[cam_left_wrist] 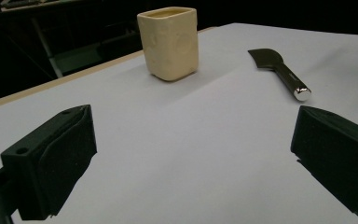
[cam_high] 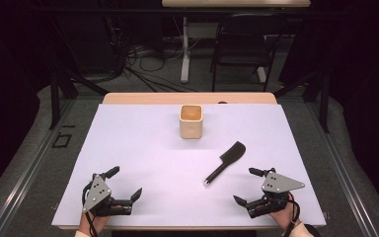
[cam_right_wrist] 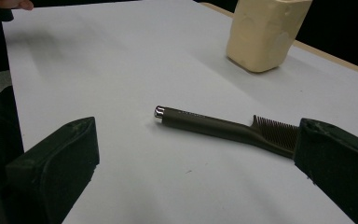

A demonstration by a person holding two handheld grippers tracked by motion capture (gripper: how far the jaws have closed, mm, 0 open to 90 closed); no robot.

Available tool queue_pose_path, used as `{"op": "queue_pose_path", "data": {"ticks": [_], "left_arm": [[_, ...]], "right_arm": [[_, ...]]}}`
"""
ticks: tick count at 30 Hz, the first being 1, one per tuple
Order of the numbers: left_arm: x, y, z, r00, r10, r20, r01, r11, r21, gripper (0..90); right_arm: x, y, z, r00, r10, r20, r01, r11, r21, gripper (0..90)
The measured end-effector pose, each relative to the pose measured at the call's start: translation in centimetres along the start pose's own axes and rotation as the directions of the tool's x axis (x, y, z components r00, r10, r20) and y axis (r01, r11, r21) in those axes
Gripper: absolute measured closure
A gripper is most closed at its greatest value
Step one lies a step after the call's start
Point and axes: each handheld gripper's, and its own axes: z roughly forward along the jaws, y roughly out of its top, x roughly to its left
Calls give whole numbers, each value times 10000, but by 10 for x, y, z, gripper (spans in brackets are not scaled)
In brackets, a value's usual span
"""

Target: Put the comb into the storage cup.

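left gripper [cam_high: 125,183] at near left corner of white table cover [cam_high: 143,148], jaws spread wide, nothing between them; right gripper [cam_high: 246,186] at near right corner, jaws likewise spread wide, released, empty; dark comb [cam_high: 224,162] lies flat on cover just ahead of right gripper, silver-capped handle end toward near edge, untouched; cream square cup [cam_high: 191,121] upright farther back near middle, well apart from comb
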Motion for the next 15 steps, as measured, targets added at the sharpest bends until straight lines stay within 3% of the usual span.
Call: {"op": "queue_pose_path", "data": {"ticks": [15], "left_arm": [[2, 0, -2, 9999, -125, -89, 125, 9999, 14, 1]], "right_arm": [[2, 3, 13, 10000, -6, 98, 1, 9986, 530, 0]]}}
